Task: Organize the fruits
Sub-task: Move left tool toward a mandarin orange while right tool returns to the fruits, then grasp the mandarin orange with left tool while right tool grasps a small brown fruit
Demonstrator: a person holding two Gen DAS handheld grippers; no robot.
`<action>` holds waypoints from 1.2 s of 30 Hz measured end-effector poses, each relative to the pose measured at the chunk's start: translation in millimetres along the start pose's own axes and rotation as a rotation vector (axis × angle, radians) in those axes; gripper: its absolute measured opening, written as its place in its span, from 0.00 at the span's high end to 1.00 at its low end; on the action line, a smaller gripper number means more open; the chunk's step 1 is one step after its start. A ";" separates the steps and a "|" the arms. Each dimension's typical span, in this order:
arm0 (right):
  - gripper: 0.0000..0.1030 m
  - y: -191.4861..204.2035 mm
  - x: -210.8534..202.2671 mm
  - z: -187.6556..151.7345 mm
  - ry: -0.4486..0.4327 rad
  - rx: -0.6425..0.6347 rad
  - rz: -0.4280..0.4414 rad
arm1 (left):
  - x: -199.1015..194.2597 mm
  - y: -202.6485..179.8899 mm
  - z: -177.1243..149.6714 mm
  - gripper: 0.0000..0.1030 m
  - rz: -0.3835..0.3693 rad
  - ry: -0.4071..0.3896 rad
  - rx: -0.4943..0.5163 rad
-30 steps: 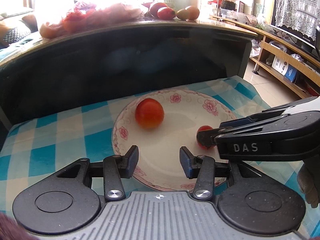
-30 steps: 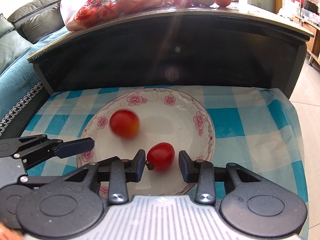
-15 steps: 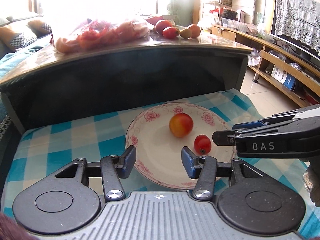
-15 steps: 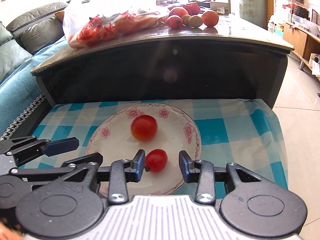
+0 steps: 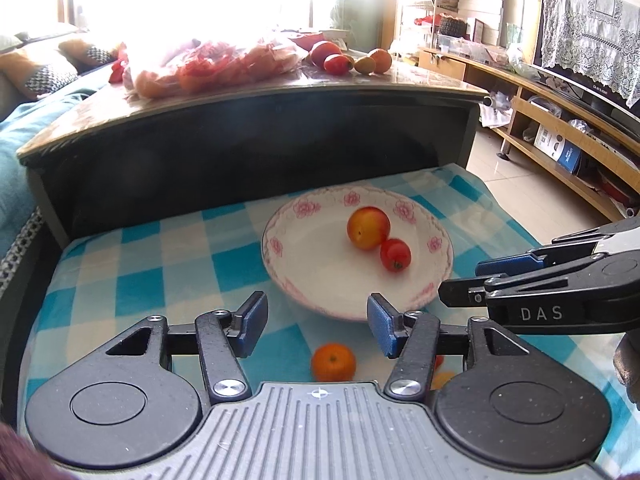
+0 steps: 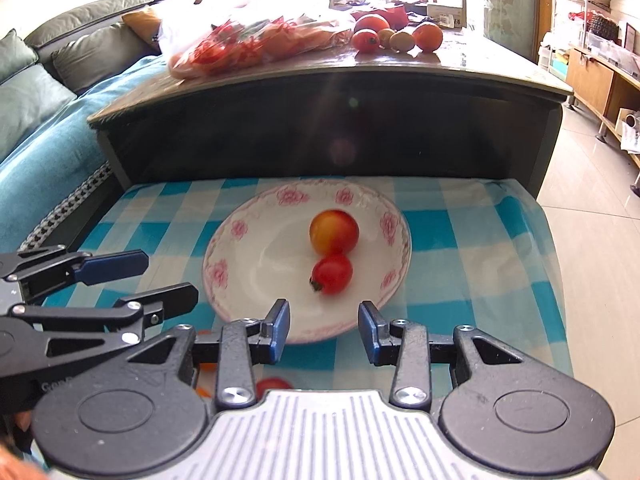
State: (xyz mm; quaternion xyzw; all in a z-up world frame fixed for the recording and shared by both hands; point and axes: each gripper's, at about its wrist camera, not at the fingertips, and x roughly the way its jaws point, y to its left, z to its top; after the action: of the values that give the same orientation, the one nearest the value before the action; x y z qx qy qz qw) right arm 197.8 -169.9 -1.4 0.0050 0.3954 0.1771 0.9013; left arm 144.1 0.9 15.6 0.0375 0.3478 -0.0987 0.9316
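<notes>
Ahead of both grippers a white plate (image 5: pixel 280 264) with pink flowers on its rim sits on a blue and white checked cloth (image 5: pixel 132 272). Two fruits lie in it, touching each other: a larger red and yellow one (image 5: pixel 368 227) on the far side and a smaller red tomato (image 5: pixel 395 255) on the near side, its stem end turned toward the grippers.

The left gripper (image 5: pixel 317 322) hangs over the cloth just short of the plate's near rim. Its jaws are opening, with nothing between them; the blue pads (image 5: pixel 380 326) touch neither plate nor fruit. Below and between its fingers a small orange (image 5: pixel 333 362) lies on the cloth, outside the plate. More bits of orange and red fruit peek out under its right finger, too hidden to name.

The right gripper (image 6: pixel 323 332) hovers at the plate's near edge, its fingers parted and empty, the tomato straight ahead of the gap and clear of it. From the left wrist view it reaches in from the right side, beside the plate.

Beyond the plate, on a raised dark tabletop (image 6: pixel 480 68), lie a plastic bag (image 6: pixel 256 40) of red and orange fruit and a small cluster of loose fruits (image 6: pixel 396 36) to its right.
</notes>
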 end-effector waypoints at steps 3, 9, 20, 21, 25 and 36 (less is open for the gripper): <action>0.60 3.5 -4.3 -9.9 0.017 -0.003 0.003 | -5.8 0.3 -10.1 0.38 -0.003 0.017 0.002; 0.59 11.0 -10.6 -28.0 0.047 -0.010 0.008 | -16.0 2.5 -33.0 0.38 -0.011 0.064 -0.009; 0.58 24.7 -18.5 -47.2 0.086 -0.025 0.027 | -31.8 -3.0 -68.5 0.38 -0.037 0.135 -0.013; 0.58 25.3 -18.2 -48.9 0.093 -0.025 0.029 | -31.4 -5.2 -71.5 0.38 -0.042 0.142 -0.009; 0.58 28.3 -18.8 -54.7 0.111 -0.027 0.038 | -28.7 -11.8 -81.0 0.38 -0.051 0.162 -0.002; 0.57 17.4 -14.7 -56.1 0.124 0.007 0.032 | -16.8 -12.9 -90.3 0.40 -0.047 0.188 -0.008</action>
State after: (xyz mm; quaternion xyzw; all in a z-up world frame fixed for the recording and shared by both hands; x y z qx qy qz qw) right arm 143.0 -165.7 -26.9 0.0034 0.4509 0.1902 0.8721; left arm 71.1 3.4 -41.5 0.0349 0.4350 -0.1151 0.8924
